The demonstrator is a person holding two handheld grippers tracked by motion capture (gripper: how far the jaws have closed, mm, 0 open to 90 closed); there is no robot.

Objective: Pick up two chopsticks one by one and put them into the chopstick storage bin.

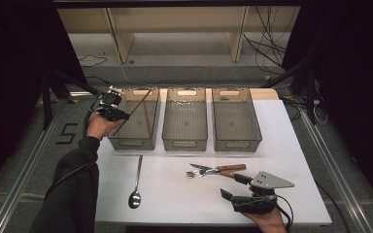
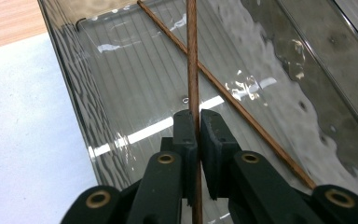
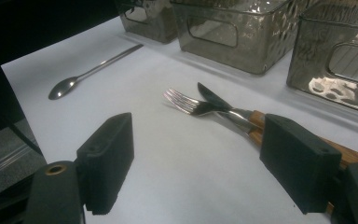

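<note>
Left gripper (image 1: 119,115) is clamped tight on a single wooden chopstick (image 2: 192,70), the pads pinching it low on the shaft so the long end angles out over the left bin (image 1: 126,138), and that looks like a grip chosen for lowering the stick in lengthwise. A second chopstick (image 2: 242,109) already lies slanted across that bin's floor, so the pair seems to be gathering in one compartment. Over on the near side, the right gripper (image 3: 196,163) rests low on the white table (image 1: 175,199) with its jaws spread wide and nothing between them, lined up towards the fork (image 3: 186,103) and knife (image 3: 212,99), whose wooden handles cross just ahead of it, apparently next in line. Well to the left, the spoon (image 1: 136,182) lies alone, and the middle bin (image 1: 185,141) and right bin (image 1: 236,143) wait unfilled.
</note>
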